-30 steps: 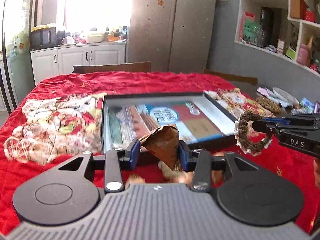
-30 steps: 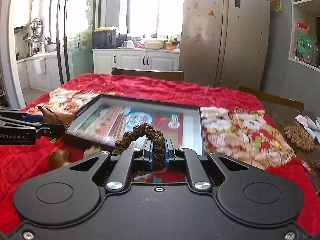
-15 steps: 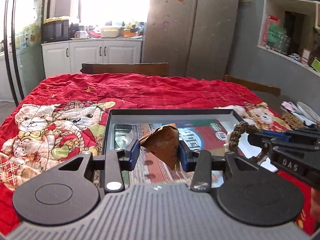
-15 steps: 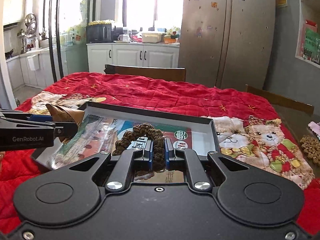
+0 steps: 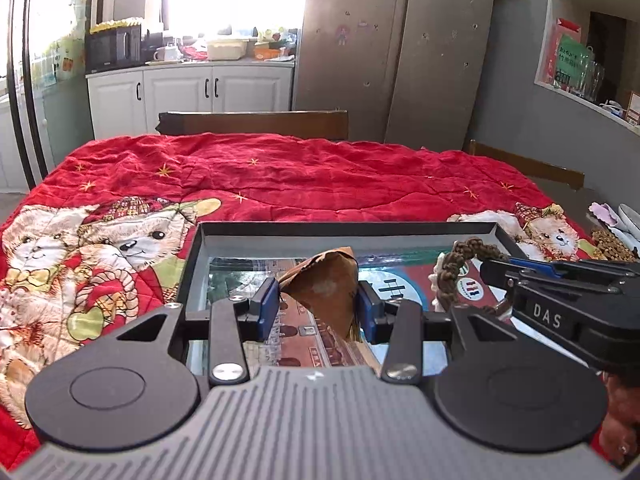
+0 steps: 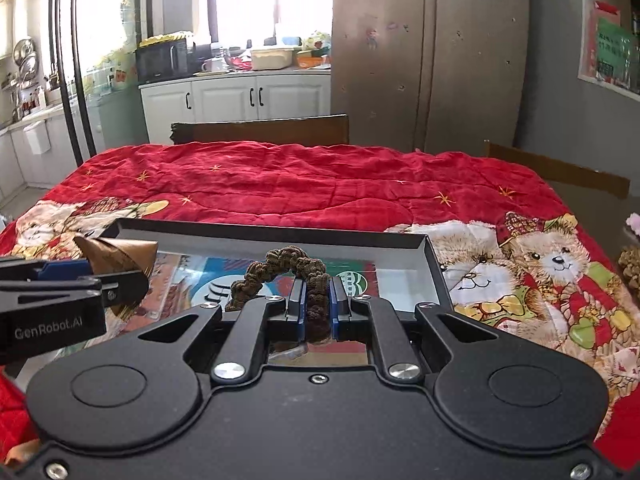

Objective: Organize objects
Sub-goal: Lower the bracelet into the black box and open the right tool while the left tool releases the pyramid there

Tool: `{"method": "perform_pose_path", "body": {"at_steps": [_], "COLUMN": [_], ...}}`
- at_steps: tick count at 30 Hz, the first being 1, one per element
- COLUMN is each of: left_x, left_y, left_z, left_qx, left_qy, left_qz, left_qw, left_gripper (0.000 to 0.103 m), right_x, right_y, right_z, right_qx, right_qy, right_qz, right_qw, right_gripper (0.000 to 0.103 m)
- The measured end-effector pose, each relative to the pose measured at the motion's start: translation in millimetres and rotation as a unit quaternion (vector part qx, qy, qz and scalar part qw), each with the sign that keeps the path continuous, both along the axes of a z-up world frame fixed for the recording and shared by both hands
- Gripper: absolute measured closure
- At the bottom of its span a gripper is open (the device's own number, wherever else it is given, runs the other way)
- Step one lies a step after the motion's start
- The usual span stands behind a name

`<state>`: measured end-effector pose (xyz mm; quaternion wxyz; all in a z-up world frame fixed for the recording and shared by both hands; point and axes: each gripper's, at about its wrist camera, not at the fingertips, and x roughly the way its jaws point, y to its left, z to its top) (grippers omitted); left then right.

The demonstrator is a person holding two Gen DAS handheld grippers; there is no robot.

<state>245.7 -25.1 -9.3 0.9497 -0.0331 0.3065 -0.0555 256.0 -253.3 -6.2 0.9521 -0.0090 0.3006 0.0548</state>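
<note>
Left wrist: beads [image 5: 612, 245], right wrist: none

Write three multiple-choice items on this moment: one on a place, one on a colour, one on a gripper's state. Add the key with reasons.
1. Where does the brown cone-shaped leaf-wrapped parcel hang?
A. over the shallow black-rimmed tray
B. on the chair
C. on the shelf

2. What colour is the quilted teddy-bear blanket?
A. blue
B. red
C. green

3. How is the right gripper?
A. wide open
B. shut on nothing
C. shut on the dark brown braided cord bracelet

Key: 1 A, the left gripper holds the parcel above the tray; 2 B, the cloth is plainly red; 3 C, the cord sits pinched between its pads.
</note>
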Motion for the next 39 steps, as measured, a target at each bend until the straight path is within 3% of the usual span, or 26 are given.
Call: {"method": "perform_pose_path", "body": {"at_steps": [17,34,37,39], "left_x": [19.4,24.7,25.2,25.2], "left_y": [0.8,-4.7,-4.6,-4.7], "left_z": [-21.0,-27.5,-28.3,-28.3], "left_qx": [0.01,0.019,0.019,0.019], "left_qy": [0.019,0.035,0.037,0.038], "left_qz": [0.0,-0.012,-0.012,-0.011], "left_qw": [0.9998,0.9991,0.9991,0.999], "left_gripper": [0.058,0.056,0.053,0.044], "right_x": [25.4,29.2,29.4,29.6], "right_y": [-6.1,-8.8,-9.5,-10.9], "right_z": [-29.3,-32.0,-32.1,-31.7], "right_qx": [-0.002,-0.001,0.0,0.003], "right_qy": [0.029,0.042,0.044,0.045], "right_qz": [-0.01,-0.018,-0.02,-0.022], "right_qw": [1.0,0.999,0.999,0.999], "right_gripper": [0.092,0.091,0.088,0.087]}}
